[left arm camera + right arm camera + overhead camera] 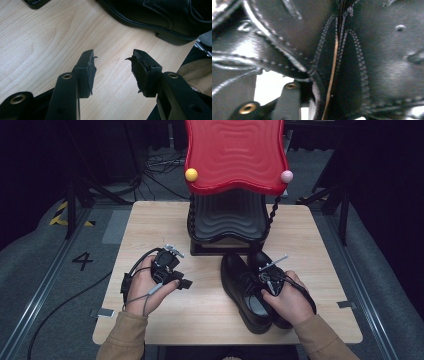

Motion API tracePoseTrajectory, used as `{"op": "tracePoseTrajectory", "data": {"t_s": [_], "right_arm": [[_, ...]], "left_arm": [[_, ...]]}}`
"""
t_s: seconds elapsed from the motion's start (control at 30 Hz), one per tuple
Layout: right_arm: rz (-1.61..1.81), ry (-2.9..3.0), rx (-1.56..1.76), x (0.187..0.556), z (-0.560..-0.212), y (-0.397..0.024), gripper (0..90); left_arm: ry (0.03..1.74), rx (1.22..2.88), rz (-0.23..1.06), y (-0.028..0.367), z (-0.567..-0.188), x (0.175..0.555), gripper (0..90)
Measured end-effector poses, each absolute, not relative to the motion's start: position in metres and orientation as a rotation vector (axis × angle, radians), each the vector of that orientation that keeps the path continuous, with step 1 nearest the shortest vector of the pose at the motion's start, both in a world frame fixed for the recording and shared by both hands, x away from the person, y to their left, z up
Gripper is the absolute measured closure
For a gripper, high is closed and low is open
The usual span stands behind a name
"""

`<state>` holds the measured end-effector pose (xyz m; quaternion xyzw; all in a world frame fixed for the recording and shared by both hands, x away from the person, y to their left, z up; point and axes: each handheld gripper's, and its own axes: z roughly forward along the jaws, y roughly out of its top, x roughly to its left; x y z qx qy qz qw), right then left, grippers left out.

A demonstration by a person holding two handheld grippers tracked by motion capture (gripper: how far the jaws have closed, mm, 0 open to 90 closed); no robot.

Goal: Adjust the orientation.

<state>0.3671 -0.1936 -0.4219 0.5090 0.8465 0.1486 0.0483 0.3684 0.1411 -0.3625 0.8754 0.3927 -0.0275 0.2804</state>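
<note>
A pair of black shoes (pixel 250 287) stands on the desk (pixel 210 315) before a two-tier rack (pixel 230 215). The right gripper (pixel 267 277), jaws pinching the shoes' edges, hasn't lifted them yet. The left gripper (pixel 113 72) waits, jaws spread.

Black stitched shoe leather (pixel 367 62) presses close around the right tongs (pixel 312 100), one jaw showing at bottom left.

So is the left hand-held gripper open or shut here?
Open. The left hand-held gripper has its jaws standing well apart, with bare wooden table between them and nothing held.
</note>
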Motion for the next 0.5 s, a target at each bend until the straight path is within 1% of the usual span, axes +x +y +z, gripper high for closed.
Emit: {"op": "tracePoseTrajectory", "data": {"t_s": [0.17, 0.37, 0.43, 0.5], "right_arm": [[0.437, 2.583, 1.561, 0.3691, -0.4208, -0.1932, 71.1], [0.421, 2.564, 1.61, 0.3706, -0.4203, -0.1924, 73.0], [0.423, 2.558, 1.606, 0.3704, -0.4192, -0.1924, 77.9], [0.409, 2.56, 1.615, 0.3716, -0.4181, -0.1926, 78.9]], "left_arm": [[1.057, 2.341, -0.08, 0.1434, -0.3641, 0.3714, 53.6], [1.055, 2.336, -0.076, 0.1458, -0.3628, 0.3708, 53.6], [1.056, 2.33, -0.076, 0.1461, -0.3616, 0.3701, 53.6], [1.058, 2.327, -0.068, 0.1468, -0.361, 0.3701, 53.6]]}}
